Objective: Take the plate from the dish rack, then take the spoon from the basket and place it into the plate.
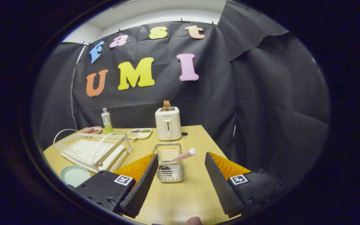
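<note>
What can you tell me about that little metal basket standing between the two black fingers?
The basket is a small, square, shiny metal holder standing upright on the wooden table. Its upper half is open wire bars; its lower half looks like perforated sheet. A spoon with a pink handle and white tip leans out of it toward the right. It stands just ahead of the open gripper, close to the left finger, though contact is unclear. A white toaster stands behind it.
</note>
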### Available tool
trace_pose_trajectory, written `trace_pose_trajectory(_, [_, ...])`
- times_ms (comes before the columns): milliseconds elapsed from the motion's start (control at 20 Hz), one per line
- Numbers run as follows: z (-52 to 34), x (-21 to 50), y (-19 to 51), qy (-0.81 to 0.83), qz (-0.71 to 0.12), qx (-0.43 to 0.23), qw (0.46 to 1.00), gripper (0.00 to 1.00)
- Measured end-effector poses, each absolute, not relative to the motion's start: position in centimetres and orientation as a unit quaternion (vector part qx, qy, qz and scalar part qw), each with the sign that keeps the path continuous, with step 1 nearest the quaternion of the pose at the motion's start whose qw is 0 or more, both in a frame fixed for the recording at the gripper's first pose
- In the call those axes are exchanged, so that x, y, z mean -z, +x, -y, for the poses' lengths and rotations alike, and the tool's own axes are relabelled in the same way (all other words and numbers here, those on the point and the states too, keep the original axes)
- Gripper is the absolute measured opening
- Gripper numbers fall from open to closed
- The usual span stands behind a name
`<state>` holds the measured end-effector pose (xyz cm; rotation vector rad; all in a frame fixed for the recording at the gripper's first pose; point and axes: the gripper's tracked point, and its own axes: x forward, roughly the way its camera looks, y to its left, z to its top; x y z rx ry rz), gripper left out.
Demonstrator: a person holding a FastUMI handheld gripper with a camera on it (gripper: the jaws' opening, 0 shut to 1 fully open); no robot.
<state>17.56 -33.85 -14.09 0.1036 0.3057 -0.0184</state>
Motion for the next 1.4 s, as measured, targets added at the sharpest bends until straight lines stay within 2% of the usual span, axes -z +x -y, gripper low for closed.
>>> trace_pose_trajectory(150, [33.6, 14.9, 19.8, 0.089, -0.17, 0.002, 0.981, 0.83])
trace_pose_trajectory(400, [32.5, 15.3, 20.7, 0.111, -0.174, -0.014, 0.978, 0.51])
trace_pose_trajectory(450, [32.5, 15.2, 20.7, 0.111, -0.173, -0.013, 0.979, 0.38])
trace_pose_trajectory(600, [31.7, 14.2, 20.3, 0.109, -0.176, -0.033, 0.978, 0.29])
trace_pose_trajectory(700, [31.9, 13.4, 19.8, 0.1, -0.176, -0.028, 0.979, 0.18])
trace_pose_trajectory(850, [31.6, 10.9, 18.7, 0.097, -0.168, -0.033, 0.98, 0.14])
trace_pose_trajectory(1100, [30.7, 5.2, 14.4, 0.066, -0.134, -0.033, 0.988, 0.14])
trace_pose_trajectory(1400, [24.1, 0.1, 8.3, 0.007, -0.114, -0.096, 0.989, 0.14])
